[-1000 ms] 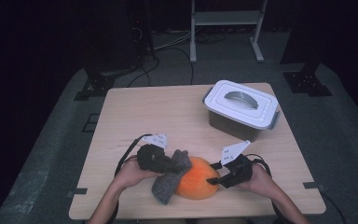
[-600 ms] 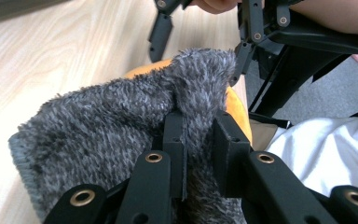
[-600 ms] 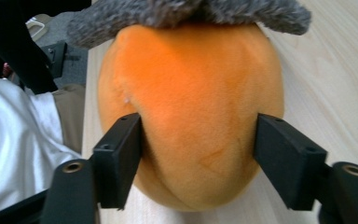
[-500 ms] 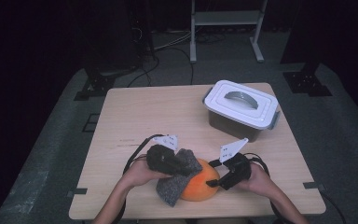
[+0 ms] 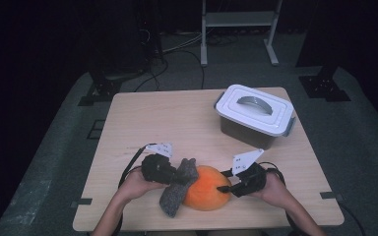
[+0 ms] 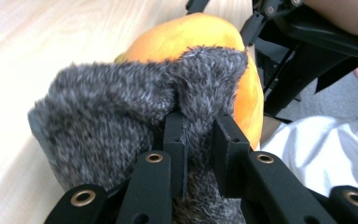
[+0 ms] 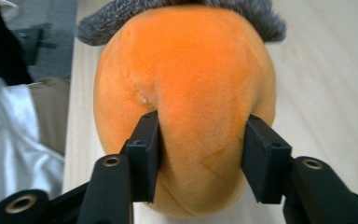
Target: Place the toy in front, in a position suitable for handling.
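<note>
Now your left gripper (image 5: pixel 177 173) is pinched tight on a fold of the sock (image 6: pixel 135 121), the fuzzy grey one. In the left gripper view the two jaws stand close together with the soft cloth squeezed between them. The sock lies over the left side of the ball (image 5: pixel 207 188), touching it, and its loose end hangs down onto the table (image 5: pixel 177 118) near your edge. You hold it by the rim, most likely so the mouth can be pulled over the ball. Your right gripper (image 5: pixel 225 188) is on the other side of the ball. Its jaws have just been closing, and in the right gripper view they press into the soft orange fur on both sides, so the ball bulges out between them. That grip looks meant to keep the ball from rolling while the other hand tugs the sock. The ball sits on the table near the front, between your two hands. The box (image 5: pixel 254 115) with the white lid stands well apart, at the far right of the table, and its lid is on. The sock covers just a part of the ball so far, so I think the pulling is only begun. Watch that the sock does not slip from the pinch.
</note>
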Tool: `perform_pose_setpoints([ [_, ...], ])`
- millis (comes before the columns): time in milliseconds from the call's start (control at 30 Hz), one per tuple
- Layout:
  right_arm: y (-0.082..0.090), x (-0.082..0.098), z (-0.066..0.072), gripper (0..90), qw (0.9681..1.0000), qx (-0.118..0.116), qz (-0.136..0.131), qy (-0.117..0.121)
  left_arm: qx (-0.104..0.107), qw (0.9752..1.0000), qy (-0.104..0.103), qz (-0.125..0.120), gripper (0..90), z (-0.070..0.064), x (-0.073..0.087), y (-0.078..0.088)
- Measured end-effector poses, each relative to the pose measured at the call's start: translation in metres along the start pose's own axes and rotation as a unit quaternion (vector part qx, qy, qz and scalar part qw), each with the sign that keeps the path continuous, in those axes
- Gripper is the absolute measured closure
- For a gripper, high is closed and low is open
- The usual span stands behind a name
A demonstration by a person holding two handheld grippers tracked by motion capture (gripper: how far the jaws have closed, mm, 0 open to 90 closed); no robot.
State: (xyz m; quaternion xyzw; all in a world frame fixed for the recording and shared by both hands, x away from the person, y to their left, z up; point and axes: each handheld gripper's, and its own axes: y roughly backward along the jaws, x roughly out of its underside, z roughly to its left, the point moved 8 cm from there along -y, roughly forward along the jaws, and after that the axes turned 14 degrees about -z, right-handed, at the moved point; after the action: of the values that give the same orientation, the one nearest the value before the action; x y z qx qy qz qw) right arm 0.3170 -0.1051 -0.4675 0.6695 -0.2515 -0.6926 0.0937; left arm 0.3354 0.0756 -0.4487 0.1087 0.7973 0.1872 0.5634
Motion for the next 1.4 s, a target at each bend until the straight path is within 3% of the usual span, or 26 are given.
perform_pose_setpoints([
  [33,0.001,-0.004,-0.002,53.5,0.9998,0.016,-0.008,0.012,-0.001,0.9999,-0.003,-0.011,77.5,0.001,-0.009,0.0],
  [67,0.001,-0.004,-0.002,53.5,0.9998,0.016,-0.008,0.012,-0.001,0.9999,-0.003,-0.011,77.5,0.001,-0.009,0.0],
  [167,0.002,-0.011,-0.005,54.4,0.9982,0.046,-0.022,0.033,-0.009,0.9997,-0.008,-0.02,77.5,0.004,-0.021,-0.003],
  [300,0.002,-0.006,-0.005,53.4,0.9987,0.04,-0.018,0.026,-0.007,0.9999,-0.007,-0.011,77.5,0.004,-0.023,-0.012],
  [333,0.003,-0.002,-0.005,43.8,0.9995,0.028,-0.015,0.008,-0.003,0.9999,-0.007,-0.007,77.9,0.003,-0.021,-0.014],
  [367,0.003,-0.002,-0.005,43.8,0.9995,0.028,-0.015,0.008,-0.001,1.0,-0.005,-0.007,77.9,0.002,-0.018,-0.016],
  [400,0.004,0.0,-0.006,37.8,0.9997,0.02,-0.013,-0.009,0.001,1.0,-0.006,-0.005,78.0,0.001,-0.016,-0.017],
  [433,0.006,0.003,-0.01,30.6,0.9987,0.018,-0.017,-0.044,0.006,0.9999,-0.008,-0.001,78.2,-0.002,-0.012,-0.018],
  [467,0.006,0.003,-0.01,30.6,0.9987,0.018,-0.017,-0.044,0.006,0.9999,-0.008,-0.001,78.3,-0.002,-0.012,-0.018],
  [600,-0.001,0.009,-0.013,21.1,0.9963,0.001,-0.003,-0.086,0.03,0.9993,-0.02,0.007,78.3,-0.013,-0.009,-0.018],
  [733,-0.005,0.008,-0.009,34.7,0.9977,0.001,-0.001,-0.068,0.021,0.9995,-0.024,-0.001,78.3,-0.012,-0.007,-0.013],
  [800,-0.001,0.007,-0.006,42.8,0.9994,0.004,0.0,-0.034,0.017,0.9998,-0.012,-0.007,78.6,-0.005,-0.002,-0.007],
  [967,0.0,0.006,-0.002,43.7,0.9999,0.005,-0.001,-0.015,0.0,0.9999,0.011,-0.013,78.6,0.004,0.012,0.007],
  [1100,-0.001,0.001,0.002,44.0,0.9999,0.011,0.0,-0.003,-0.001,0.9999,0.008,-0.014,78.6,0.005,0.01,0.009],
  [1133,-0.001,-0.002,0.004,44.3,0.9998,0.012,0.001,0.013,-0.001,0.9999,0.006,-0.016,78.6,0.004,0.006,0.009],
  [1267,-0.004,-0.004,0.005,44.2,0.9997,0.016,0.002,0.016,0.003,0.9997,0.002,-0.025,78.6,0.002,-0.004,0.007],
  [1400,-0.007,-0.008,0.011,44.2,0.9991,0.018,0.005,0.038,0.01,0.9991,-0.013,-0.04,78.5,-0.004,-0.021,0.001],
])
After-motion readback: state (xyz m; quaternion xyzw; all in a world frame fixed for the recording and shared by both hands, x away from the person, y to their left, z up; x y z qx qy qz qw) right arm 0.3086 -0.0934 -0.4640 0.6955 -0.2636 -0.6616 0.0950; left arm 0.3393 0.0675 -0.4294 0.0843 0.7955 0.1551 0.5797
